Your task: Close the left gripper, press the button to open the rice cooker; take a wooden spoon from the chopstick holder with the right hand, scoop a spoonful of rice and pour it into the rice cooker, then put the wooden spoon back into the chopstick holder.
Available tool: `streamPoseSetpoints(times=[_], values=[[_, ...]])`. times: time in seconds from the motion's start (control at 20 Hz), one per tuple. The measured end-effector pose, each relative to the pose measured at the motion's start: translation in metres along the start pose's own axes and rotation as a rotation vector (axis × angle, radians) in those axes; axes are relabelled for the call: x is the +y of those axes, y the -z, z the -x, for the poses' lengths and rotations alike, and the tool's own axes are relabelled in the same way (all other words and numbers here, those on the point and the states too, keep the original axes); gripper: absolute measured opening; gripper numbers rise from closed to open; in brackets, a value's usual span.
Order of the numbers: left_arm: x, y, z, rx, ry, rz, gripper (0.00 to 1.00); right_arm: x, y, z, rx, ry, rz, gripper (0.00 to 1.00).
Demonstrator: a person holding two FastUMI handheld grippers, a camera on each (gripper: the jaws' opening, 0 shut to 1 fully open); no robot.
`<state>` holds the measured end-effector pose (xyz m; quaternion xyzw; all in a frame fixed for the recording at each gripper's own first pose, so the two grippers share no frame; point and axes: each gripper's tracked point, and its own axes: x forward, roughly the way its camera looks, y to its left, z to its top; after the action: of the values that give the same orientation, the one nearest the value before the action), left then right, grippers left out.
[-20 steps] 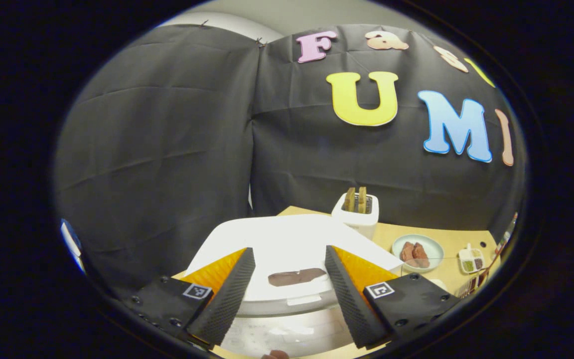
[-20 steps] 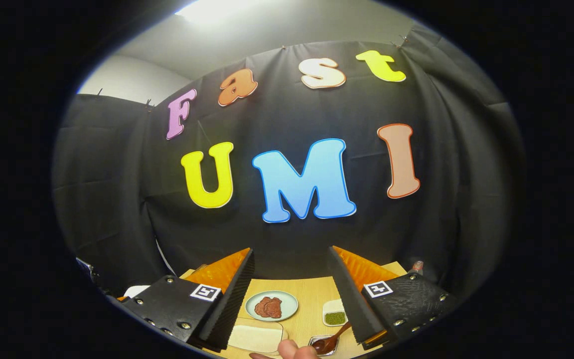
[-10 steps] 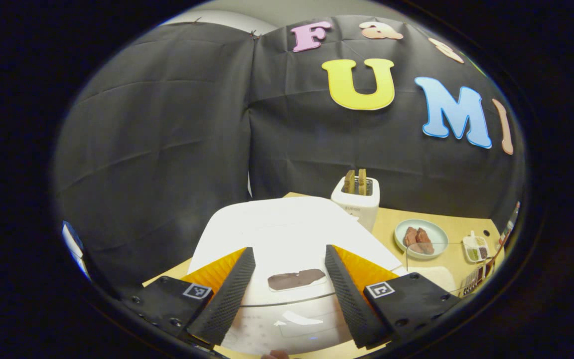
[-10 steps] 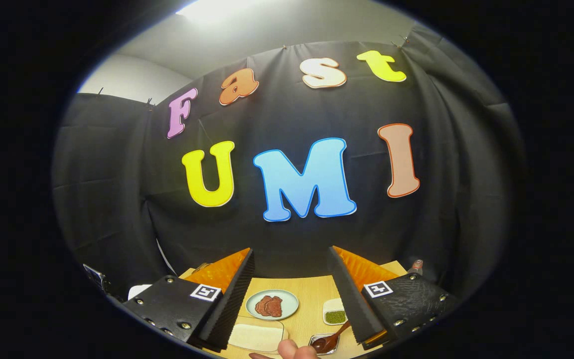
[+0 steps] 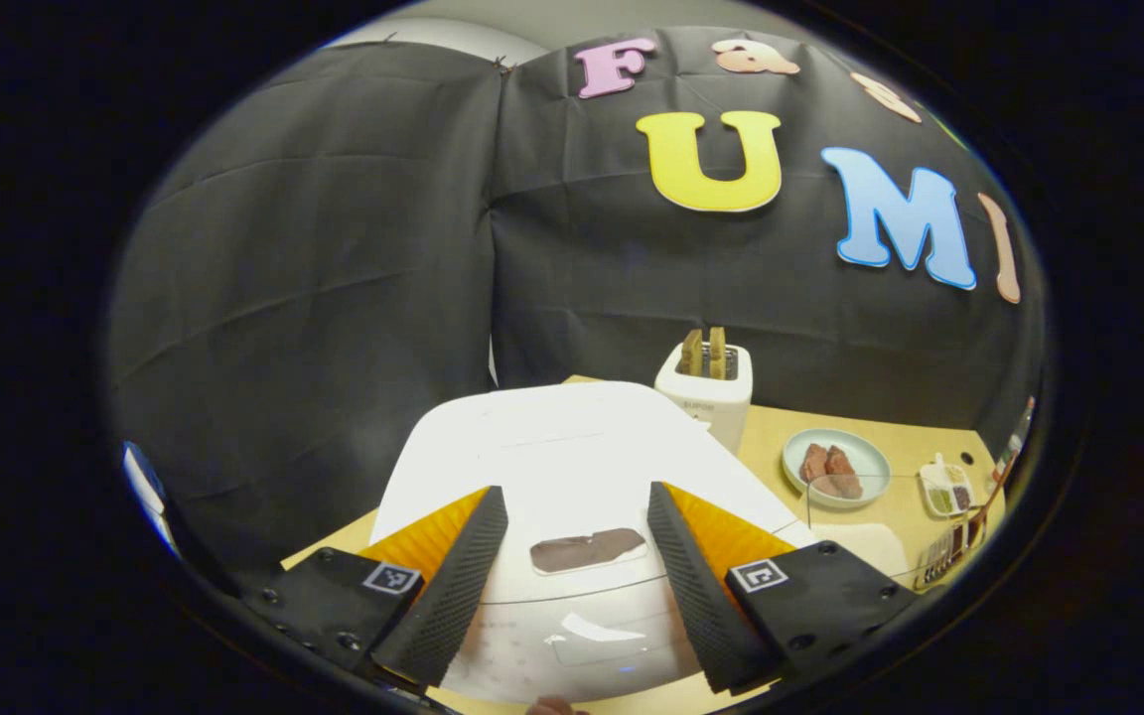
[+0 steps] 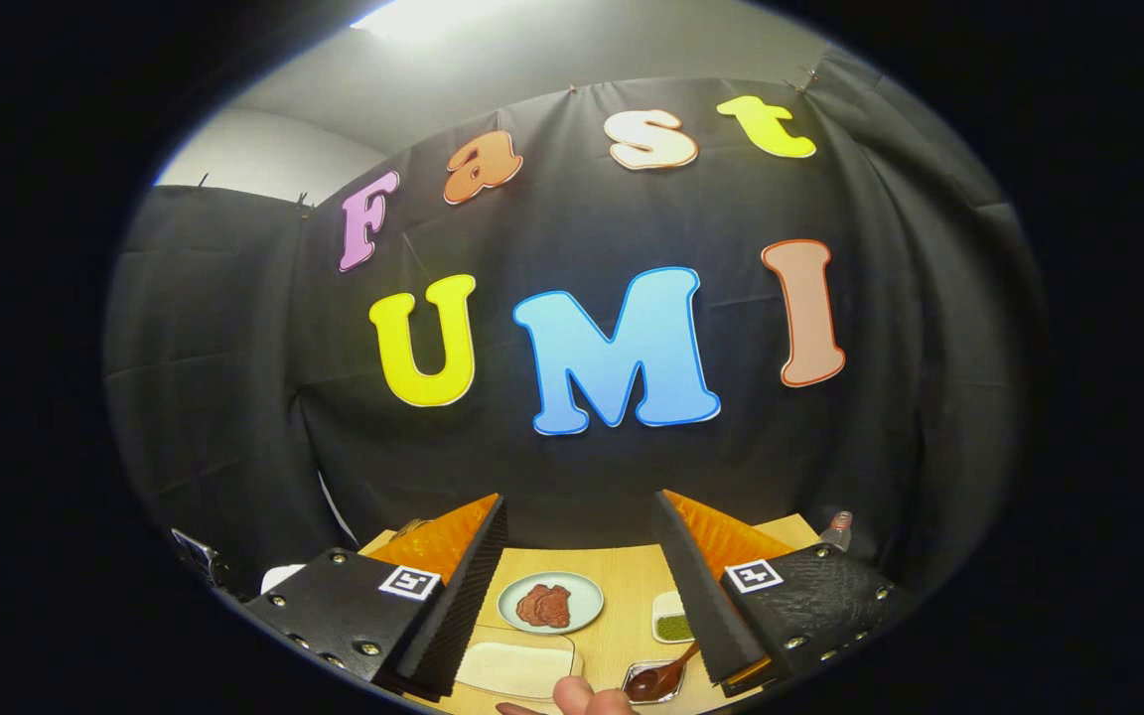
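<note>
Dim booth, overhead ceiling glow (right gripper view), sharp centres, fisheye-warped edges.

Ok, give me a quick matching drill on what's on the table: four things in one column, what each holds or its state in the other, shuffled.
Things:
1. toaster
2. plate
3. rice cooker
4. left gripper

States:
A. lid down
B. open, over the cooker
C. two slices sticking up
D. holds reddish-brown pieces

Pairs: 1-C, 2-D, 3-A, 4-B

Toaster [image 5: 704, 392], plate of meat [image 5: 835, 467]
</note>
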<state>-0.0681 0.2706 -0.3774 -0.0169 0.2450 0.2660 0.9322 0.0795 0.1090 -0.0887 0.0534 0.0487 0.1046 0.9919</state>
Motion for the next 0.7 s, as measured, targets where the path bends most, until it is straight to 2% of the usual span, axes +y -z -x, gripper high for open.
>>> streamPoseSetpoints(times=[0.35,0.45,0.55,0.7], values=[[-0.001,-0.006,0.005,-0.017,0.023,-0.012,0.99,0.016,-0.006,0.006,-0.016,-0.025,0.018,0.89],[0.004,-0.010,0.008,-0.022,0.025,0.010,0.94,0.015,-0.012,0.011,-0.032,-0.015,0.026,0.89],[0.011,-0.024,0.012,-0.048,0.016,0.030,0.99,0.004,-0.013,0.013,-0.041,0.007,0.030,0.89],[0.008,-0.062,0.024,-0.103,0.046,0.024,0.99,-0.002,-0.013,0.024,-0.045,0.041,0.026,0.89]])
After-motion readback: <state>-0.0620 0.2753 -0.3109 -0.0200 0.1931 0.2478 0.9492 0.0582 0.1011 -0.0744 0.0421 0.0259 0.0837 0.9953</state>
